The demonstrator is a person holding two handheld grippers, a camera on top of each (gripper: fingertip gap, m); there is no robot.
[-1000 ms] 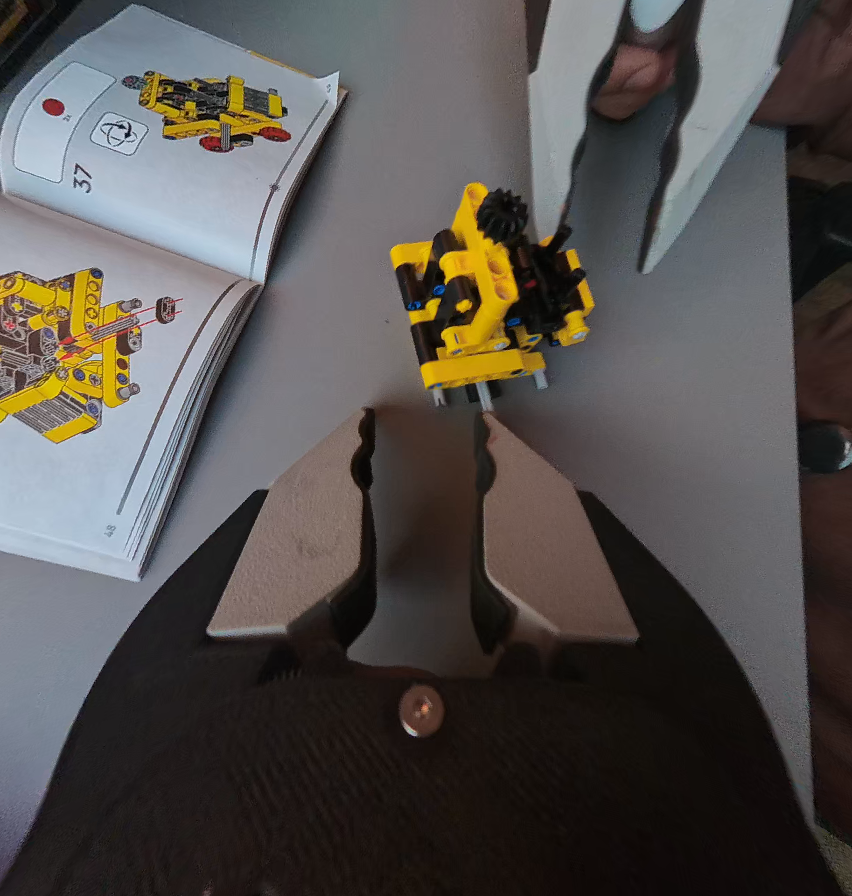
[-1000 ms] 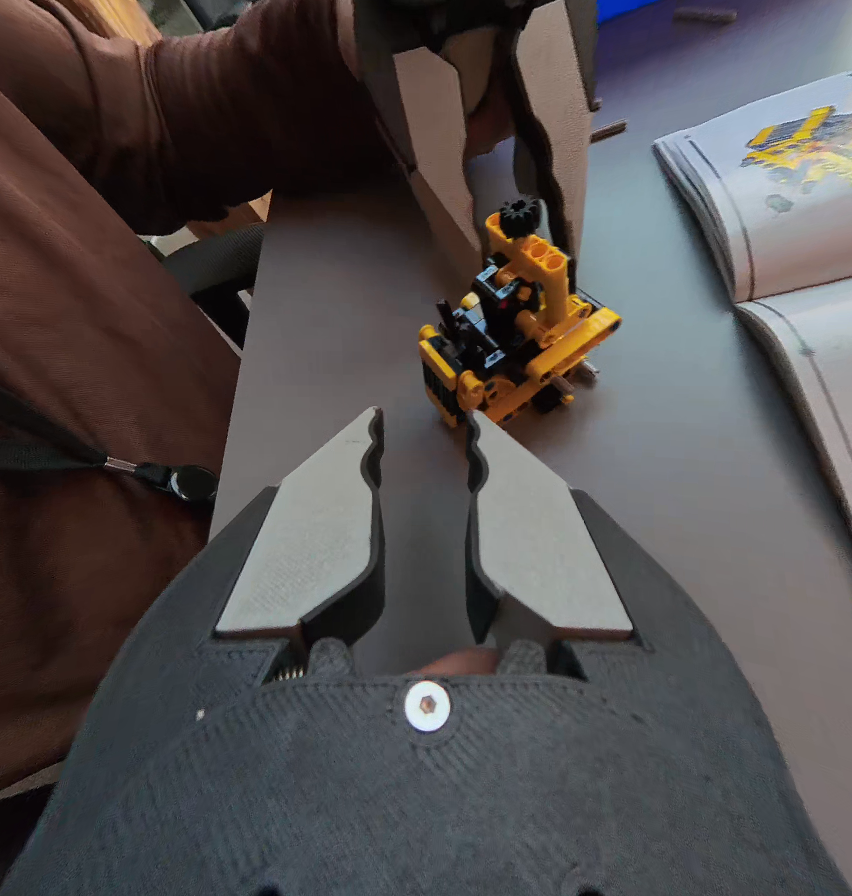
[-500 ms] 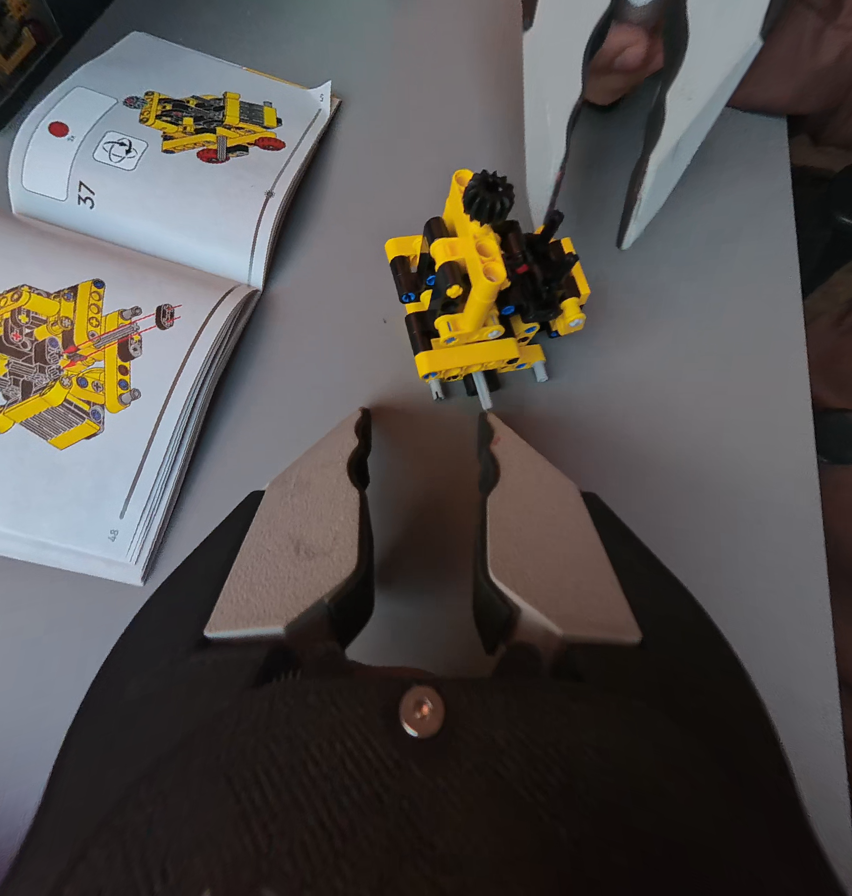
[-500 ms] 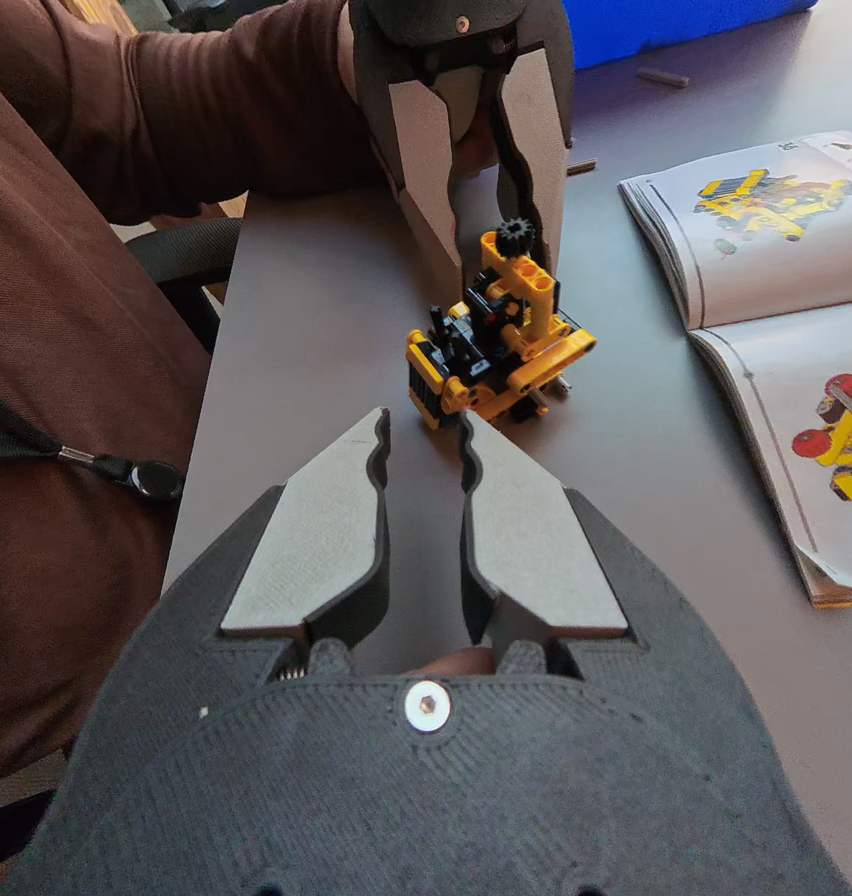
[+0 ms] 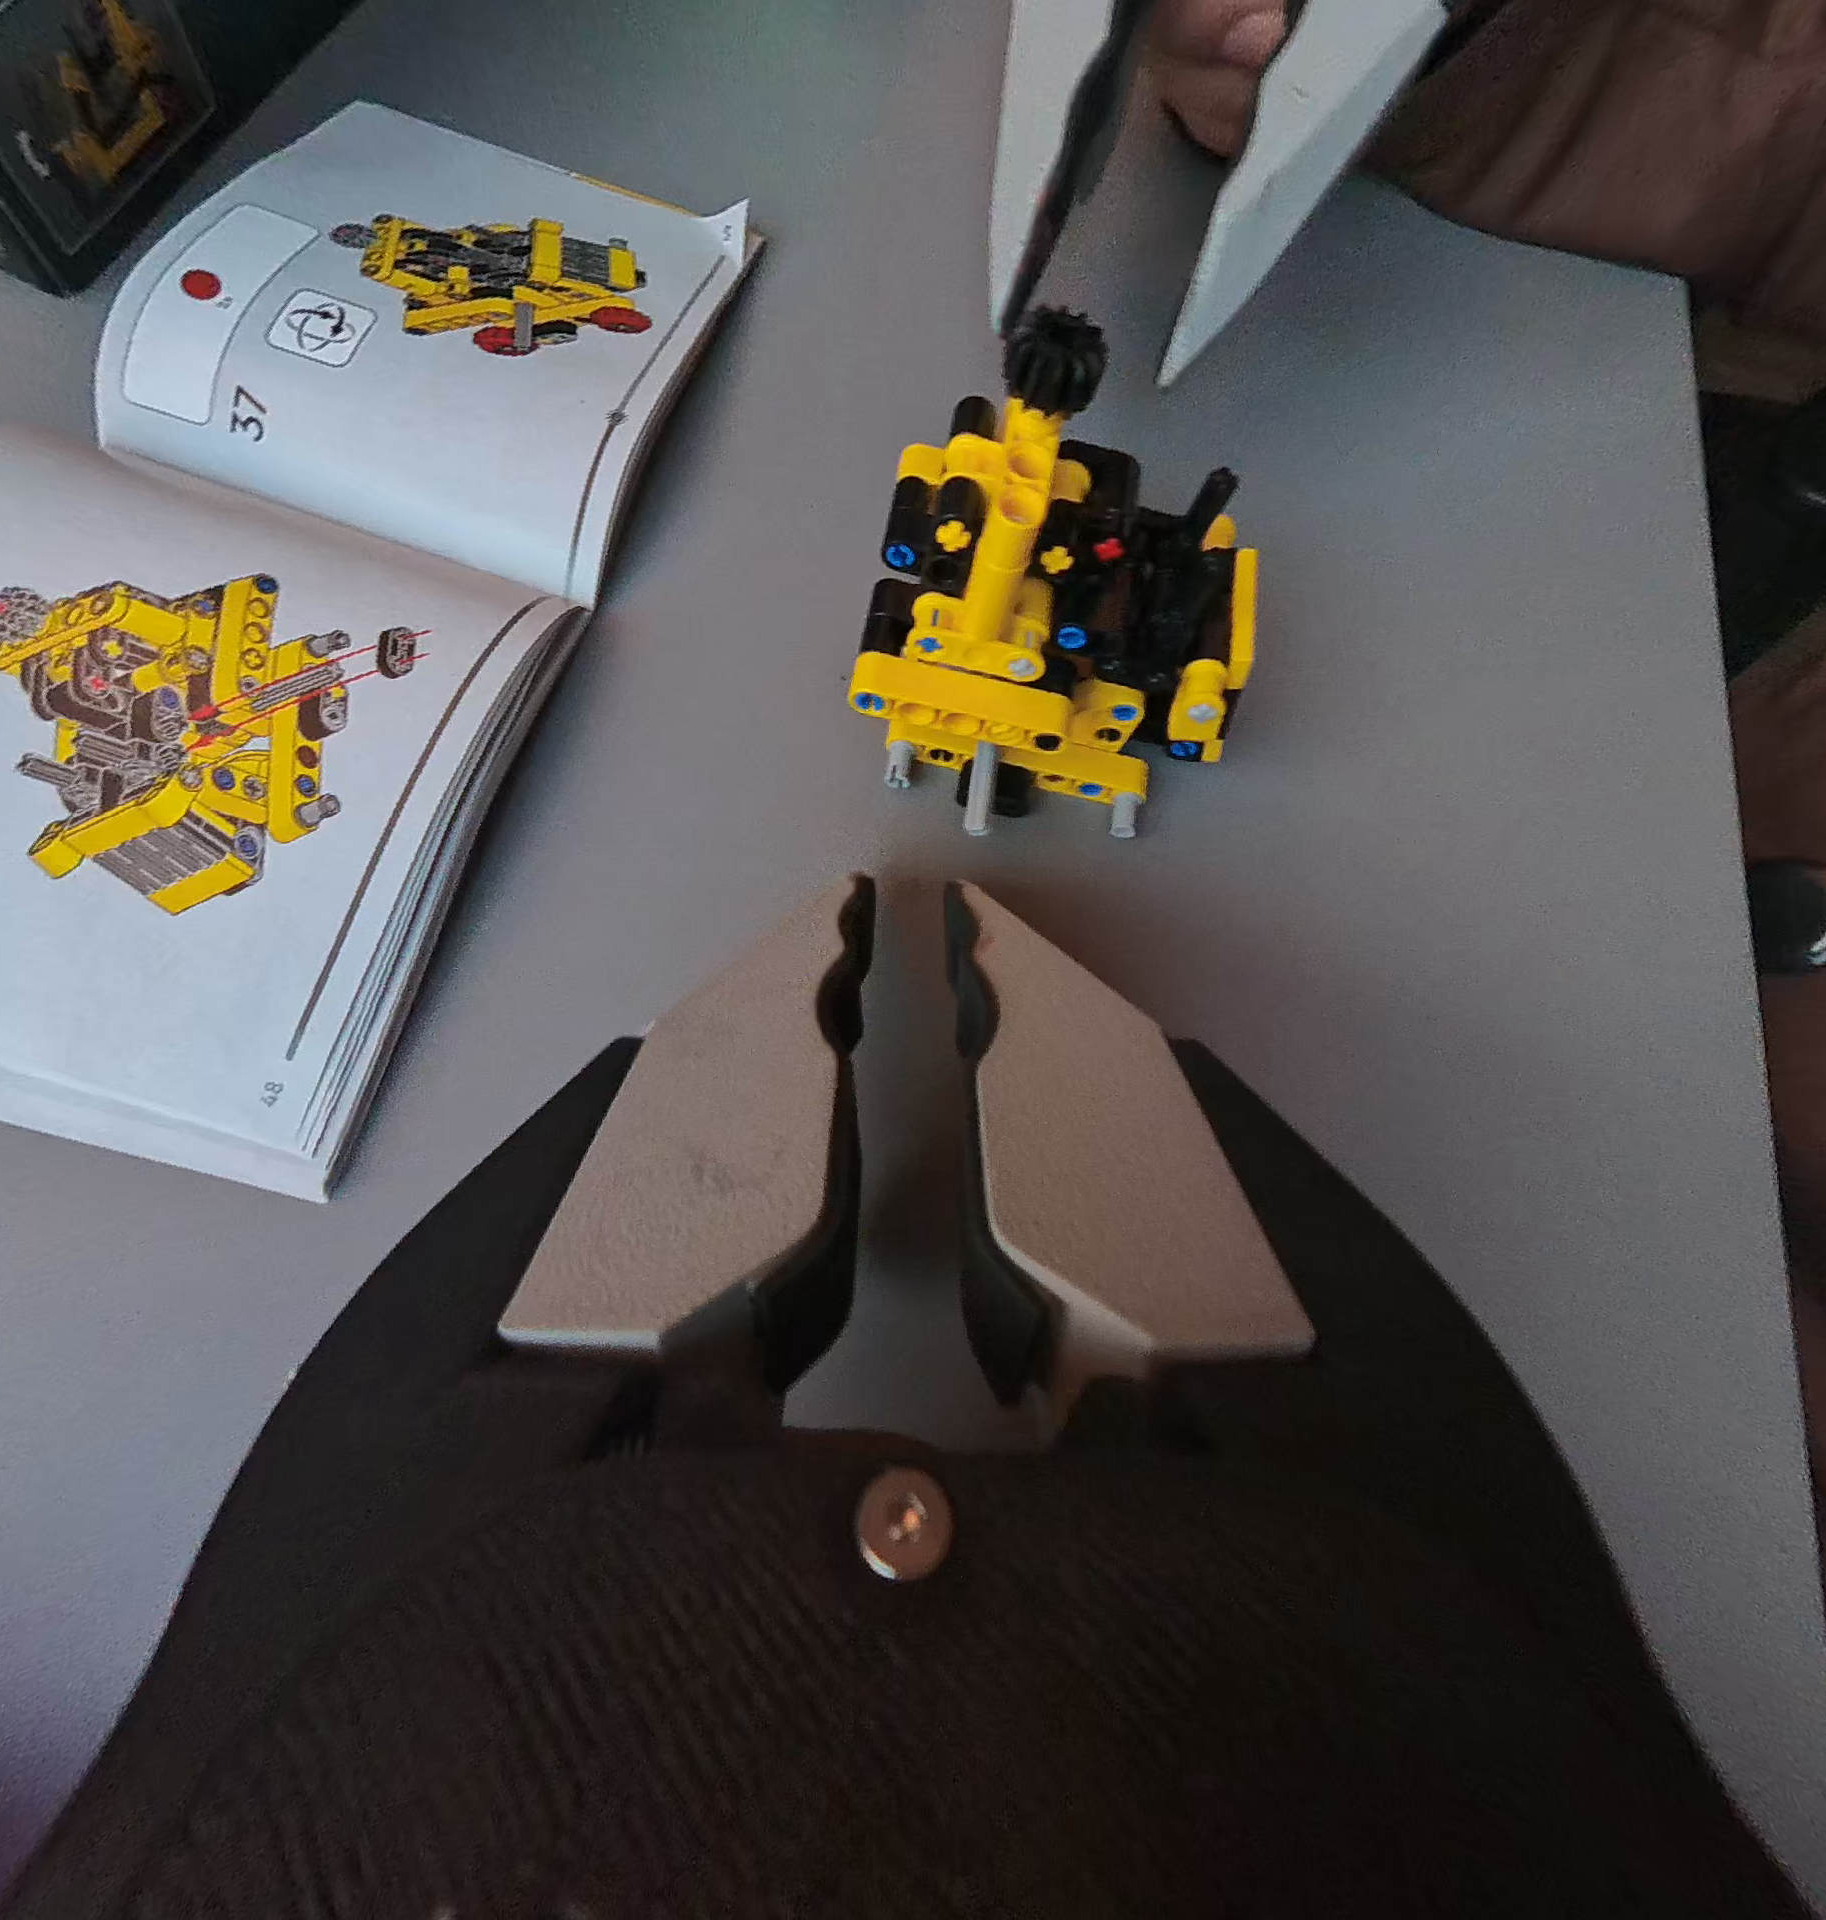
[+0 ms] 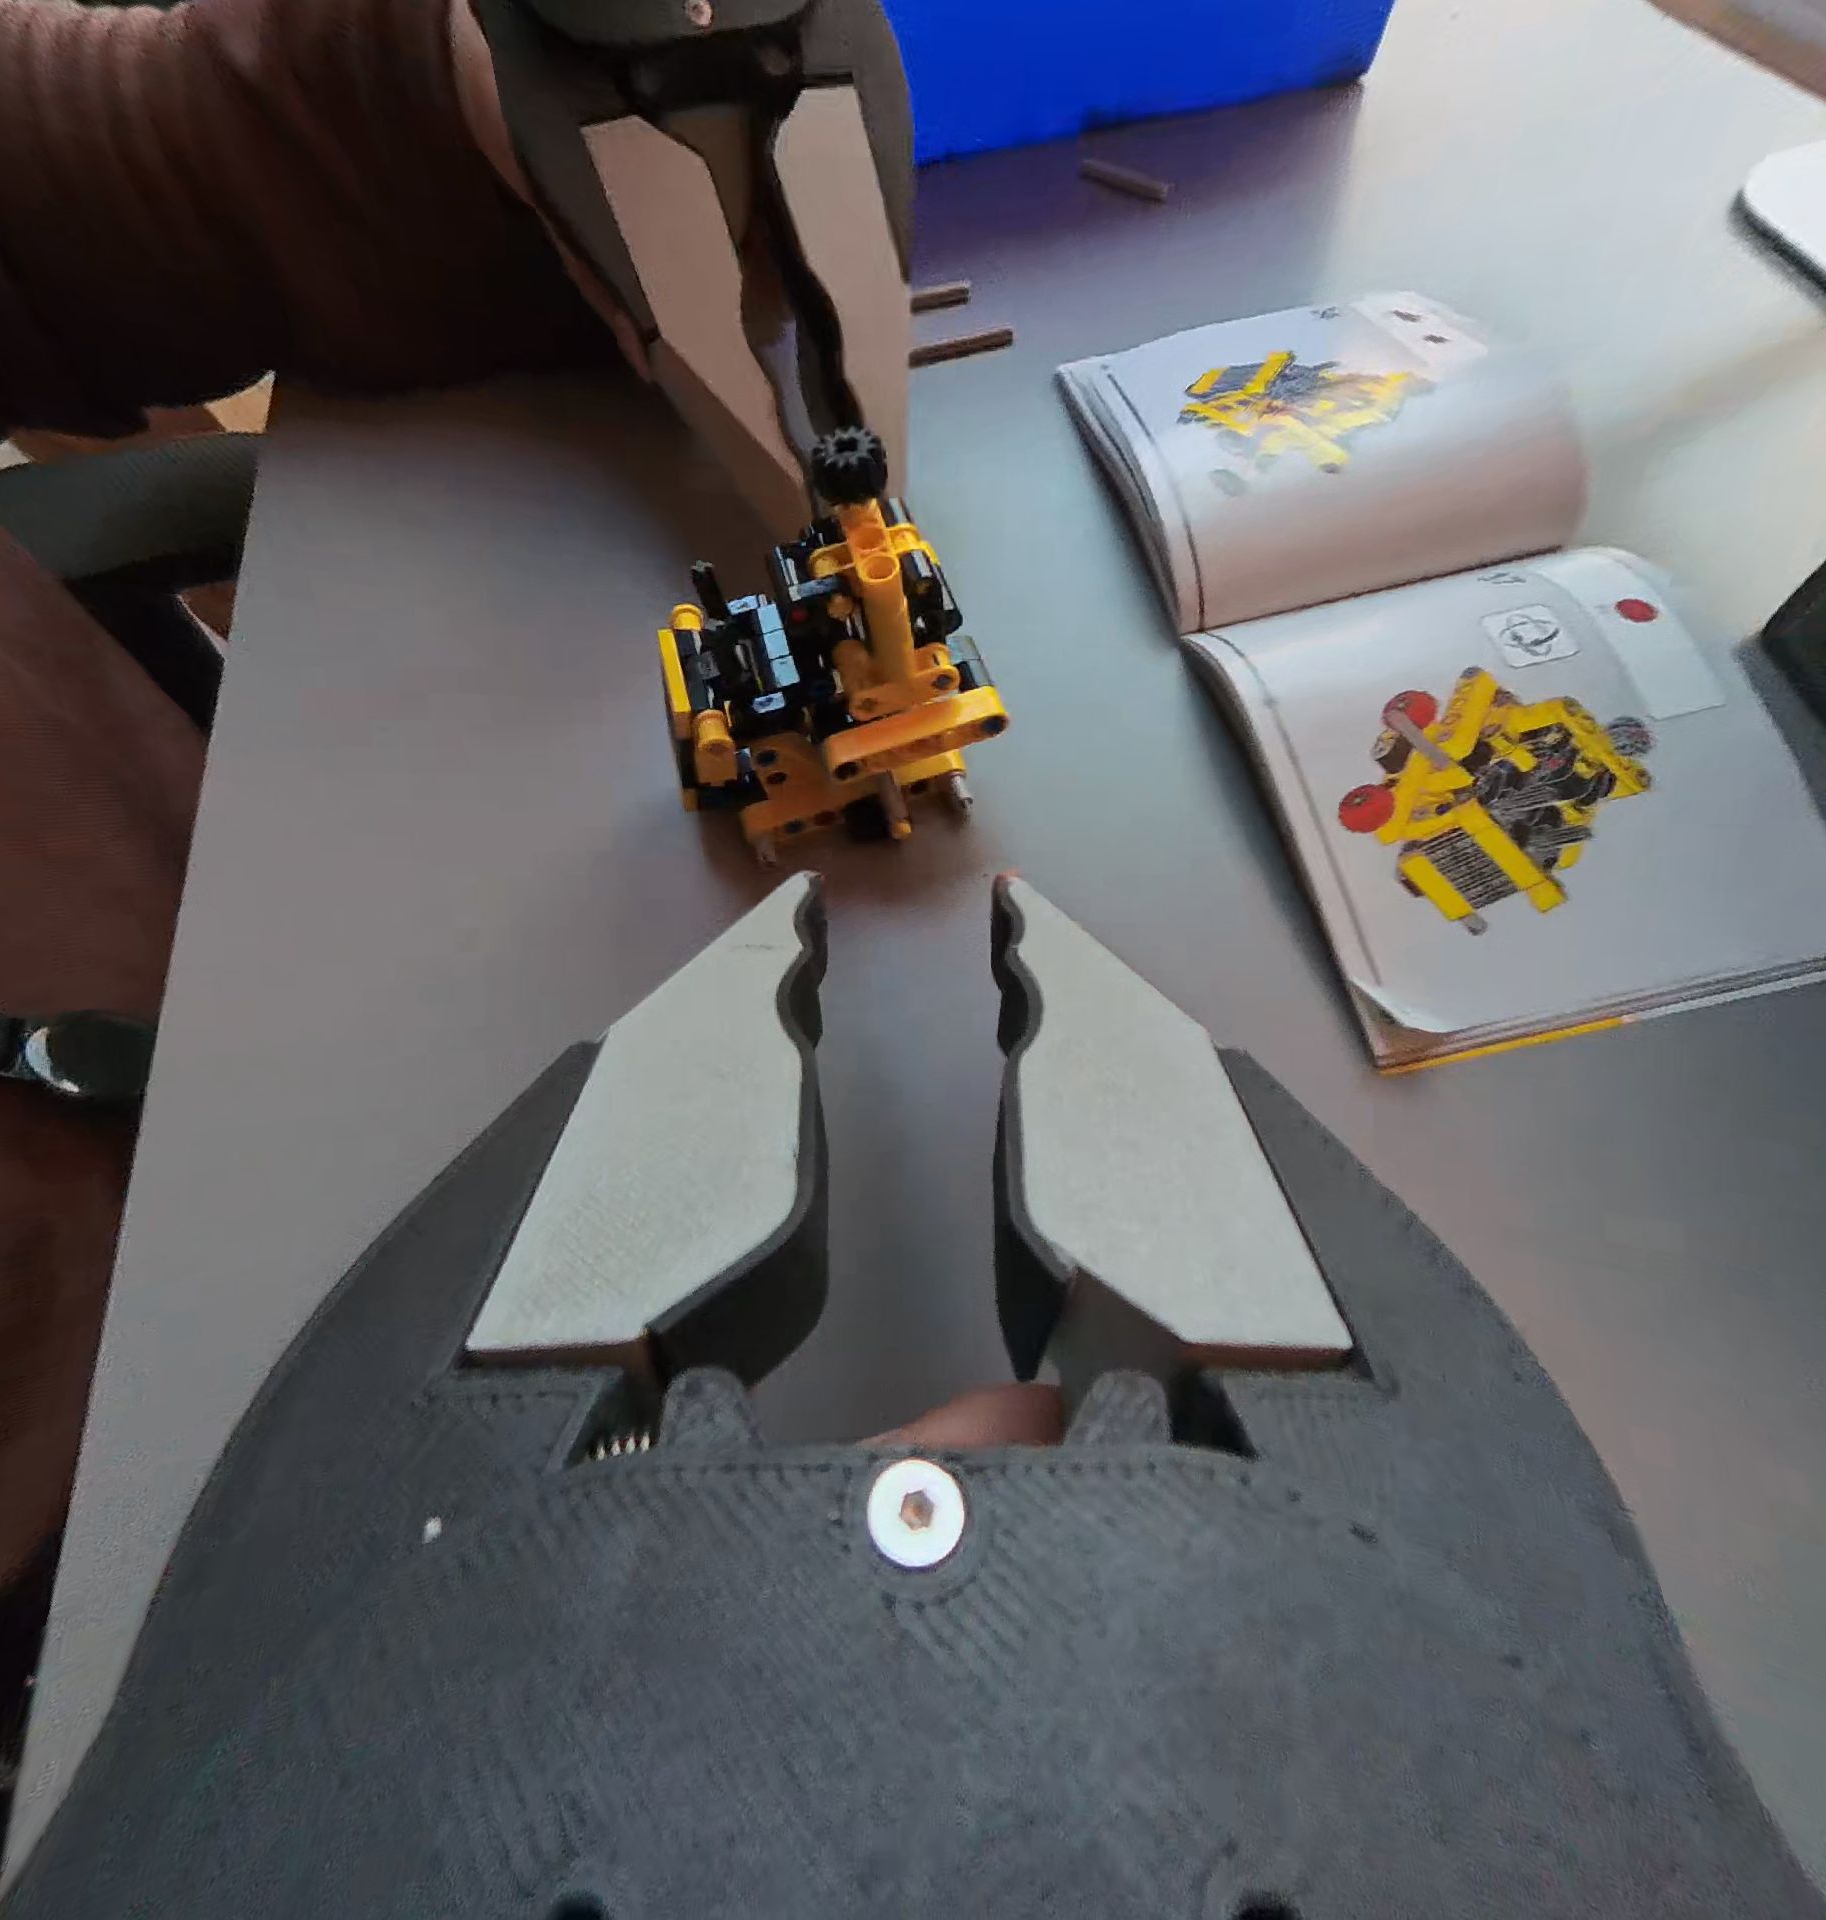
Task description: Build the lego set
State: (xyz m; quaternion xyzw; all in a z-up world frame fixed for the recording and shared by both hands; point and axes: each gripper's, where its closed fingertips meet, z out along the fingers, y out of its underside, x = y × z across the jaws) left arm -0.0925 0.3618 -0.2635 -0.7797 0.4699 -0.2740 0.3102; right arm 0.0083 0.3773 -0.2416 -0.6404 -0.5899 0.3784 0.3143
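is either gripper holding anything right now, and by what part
Nothing is held. The left gripper and right gripper are both open and empty, short of the lego model, which stands alone on the table.

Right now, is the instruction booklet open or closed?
Open: the white paper instruction booklet lies flat on the grey table, two illustrated pages spread.

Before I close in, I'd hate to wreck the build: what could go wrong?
The black gear tops a tall yellow beam on the lego model; the left gripper or right gripper, jaws open, could knock it and tip the model. It stands fairly near the table edge, so a push might slide it off.
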